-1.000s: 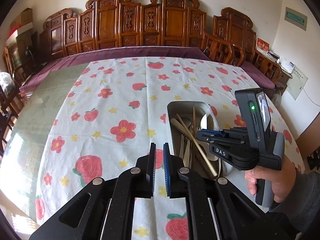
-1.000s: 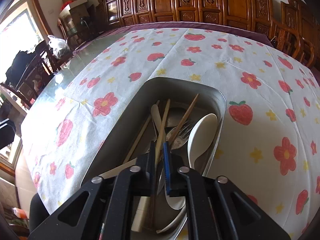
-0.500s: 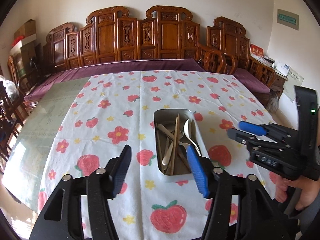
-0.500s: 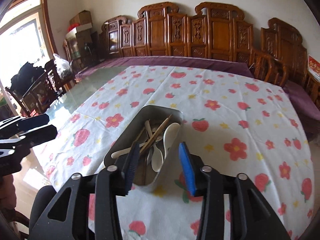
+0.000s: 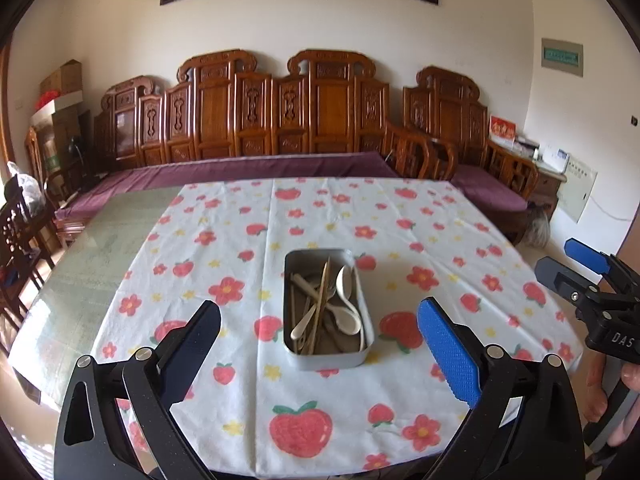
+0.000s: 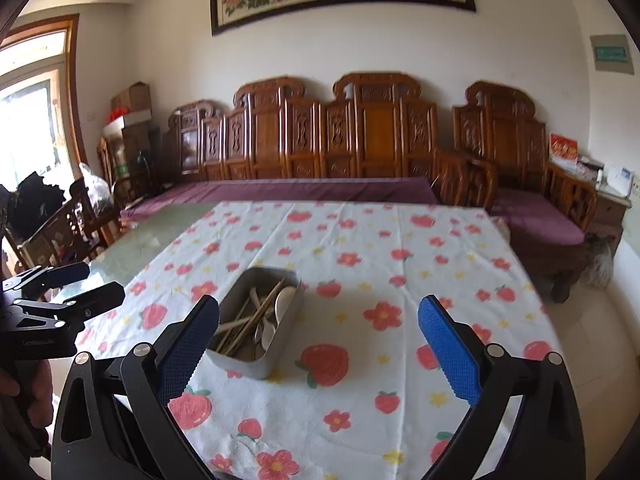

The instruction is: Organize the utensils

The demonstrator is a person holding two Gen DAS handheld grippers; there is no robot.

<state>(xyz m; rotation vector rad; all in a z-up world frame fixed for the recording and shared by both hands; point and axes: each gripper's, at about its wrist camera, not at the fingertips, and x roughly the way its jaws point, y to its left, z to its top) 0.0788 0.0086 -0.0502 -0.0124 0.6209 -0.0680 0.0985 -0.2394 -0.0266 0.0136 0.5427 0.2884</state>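
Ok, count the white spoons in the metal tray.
2: one white spoon at the tray's far right, another nearer the front. Others may lie hidden under the chopsticks.

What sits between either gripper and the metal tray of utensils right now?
Nothing visible. Only bare tablecloth lies between the open, empty left gripper, the right gripper, also open and empty after its jaws just widened, and the metal tray.

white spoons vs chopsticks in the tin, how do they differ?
Colour: the white spoons are glossy white, the chopsticks tan and wood-like.
Shape: the spoons have broad rounded bowls, the chopsticks are thin straight sticks.
Pose: one long chopstick crosses over the spoon handles lengthwise, while the spoons lie beneath and beside it.
Shared: all sit loose and jumbled inside the metal tin, untouched by either gripper.
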